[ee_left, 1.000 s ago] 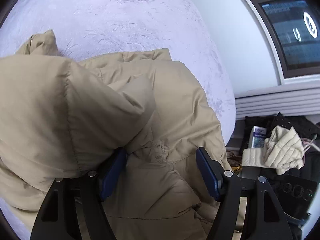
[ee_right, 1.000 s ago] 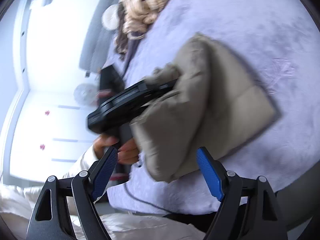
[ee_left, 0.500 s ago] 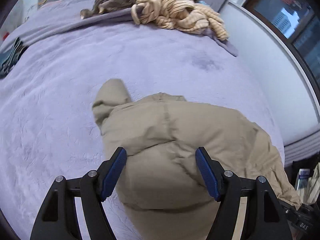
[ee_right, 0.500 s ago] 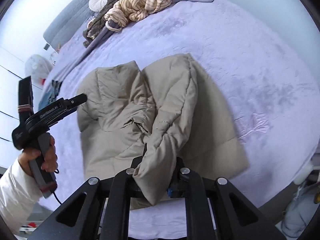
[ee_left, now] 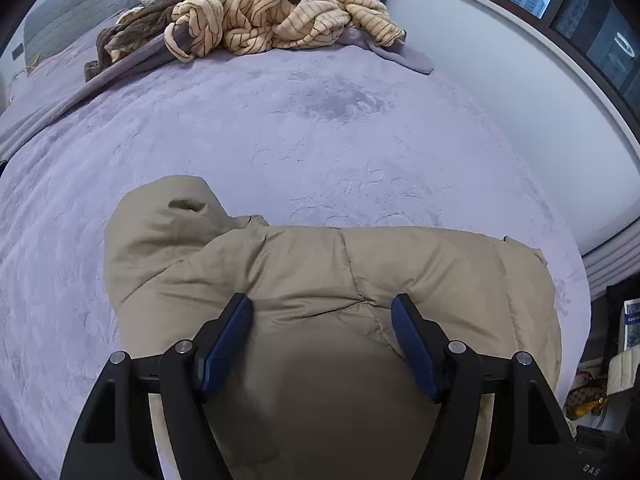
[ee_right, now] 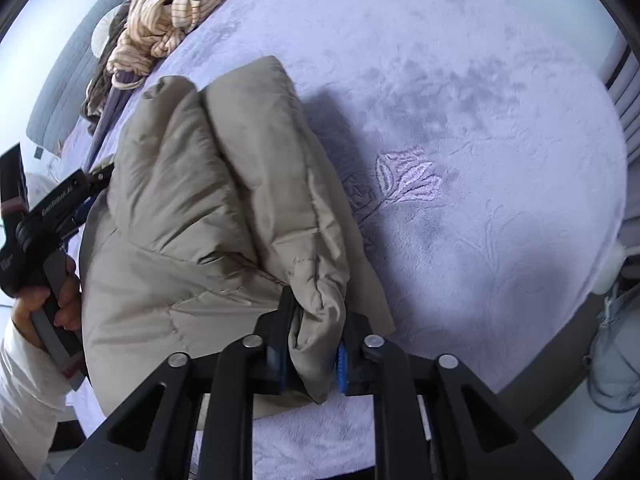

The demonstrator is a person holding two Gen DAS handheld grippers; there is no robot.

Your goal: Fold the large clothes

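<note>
Bare lavender bedspread (ee_left: 320, 136) lies open beyond the tan puffer jacket (ee_left: 320, 272). Beyond that open stretch, a striped blanket heap (ee_left: 280, 8) blocks the far edge; a wall (ee_left: 500, 92) bounds one side.

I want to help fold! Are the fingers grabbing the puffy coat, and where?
The right gripper pinches a bunched fold at the tan jacket's edge, jaws opening. The left gripper is open above it, holding nothing.

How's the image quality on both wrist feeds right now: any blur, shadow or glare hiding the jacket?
Left wrist view: sharp, fisheye bends the bed's edge; a dark shadow lies on the tan puffer jacket between the left gripper fingers. Right wrist view: mostly sharp, slight softness on the jacket; washed-out brightness at left; right gripper easing open around a fold.
</note>
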